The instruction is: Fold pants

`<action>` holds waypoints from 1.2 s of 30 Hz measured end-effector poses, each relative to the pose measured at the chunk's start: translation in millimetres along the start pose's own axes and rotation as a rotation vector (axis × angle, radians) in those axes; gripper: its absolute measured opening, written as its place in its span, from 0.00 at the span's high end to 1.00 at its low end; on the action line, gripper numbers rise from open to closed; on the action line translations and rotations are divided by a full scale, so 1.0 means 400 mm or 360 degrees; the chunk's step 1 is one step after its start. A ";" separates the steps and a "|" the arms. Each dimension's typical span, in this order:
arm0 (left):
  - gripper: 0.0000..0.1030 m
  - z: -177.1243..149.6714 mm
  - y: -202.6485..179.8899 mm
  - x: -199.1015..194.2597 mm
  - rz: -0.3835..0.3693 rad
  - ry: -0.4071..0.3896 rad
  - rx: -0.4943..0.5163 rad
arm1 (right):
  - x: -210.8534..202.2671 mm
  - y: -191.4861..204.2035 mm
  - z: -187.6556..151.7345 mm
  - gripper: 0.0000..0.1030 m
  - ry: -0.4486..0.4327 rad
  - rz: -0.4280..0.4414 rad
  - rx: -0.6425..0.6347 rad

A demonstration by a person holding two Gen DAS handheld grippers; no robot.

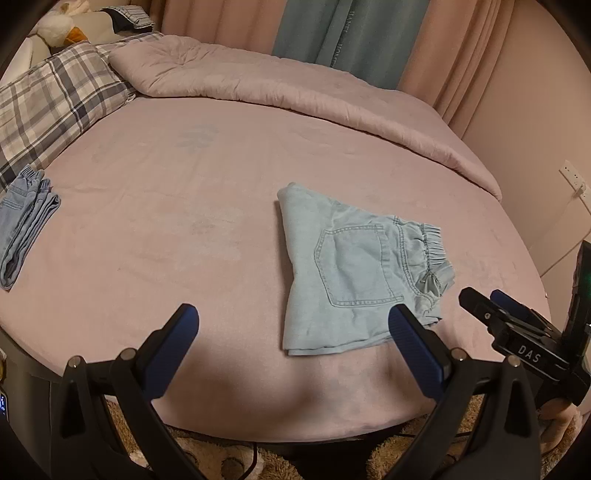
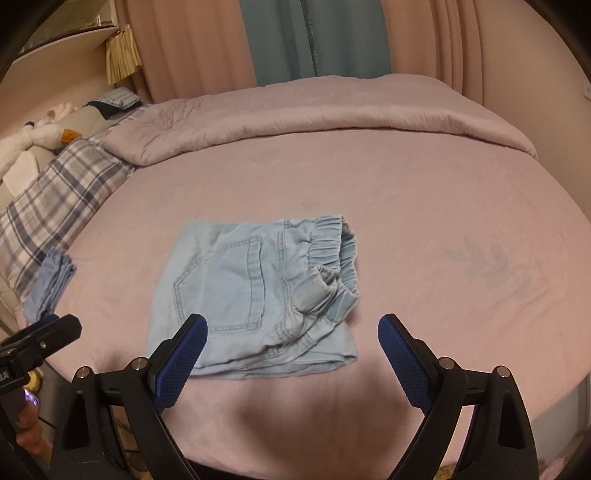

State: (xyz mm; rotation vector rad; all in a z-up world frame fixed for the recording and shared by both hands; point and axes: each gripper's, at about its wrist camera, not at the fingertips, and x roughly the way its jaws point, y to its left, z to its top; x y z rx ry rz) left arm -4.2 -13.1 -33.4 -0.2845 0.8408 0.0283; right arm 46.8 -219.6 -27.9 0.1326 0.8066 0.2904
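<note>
Far left: plaid pillow (image 1: 55,99) at the bed's (image 1: 166,229) head end, soft toys (image 1: 59,26) behind it. Just near of the pillow, a second pair (image 1: 26,221), darker denim, folded narrow and lying at the left edge, well apart from the work.

Left gripper (image 1: 295,325): fingers spread wide, nothing between them, hanging over the near edge of the bed. Its right finger (image 1: 413,343) overlaps the pants' near right corner in the left wrist view; contact cannot be told.

Centre: pants (image 2: 251,291), pale denim, lying flat on the pink sheet toward the near side. Already folded to a squarish packet, back pocket (image 2: 225,280) up, elastic waistband (image 2: 332,254) bunched at the right side, folded edges stacked along the near side.

Right gripper (image 2: 291,343): also spread wide and empty, held above the packet's near edge. Its left finger (image 2: 181,354) overlaps the near left corner in its own view.

Judgement: folding looks done or nearly so; both tools appear free of the cloth. If anything remains, it is tidying the puffed waistband, or one more fold left to right, which would need both tools pinching the two left corners together through all layers.

Right and far: rolled quilt (image 2: 314,107) along the far side, curtains (image 2: 314,37) behind. Nothing lies between tools and pants. Risk: the loose waistband may spring open if the packet is lifted.
</note>
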 end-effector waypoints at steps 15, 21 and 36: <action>0.01 0.000 -0.001 0.004 0.0010 0.0010 -0.0011 | 0.000 0.002 -0.001 0.10 0.0006 -0.0006 0.0009; 0.01 -0.002 -0.008 0.009 0.0030 0.0020 -0.0007 | 0.000 0.000 0.000 0.10 0.0006 -0.0011 0.0007; 0.01 -0.007 -0.022 0.004 0.0035 0.0011 0.0009 | 0.003 0.001 -0.001 0.10 -0.0006 -0.0027 -0.0005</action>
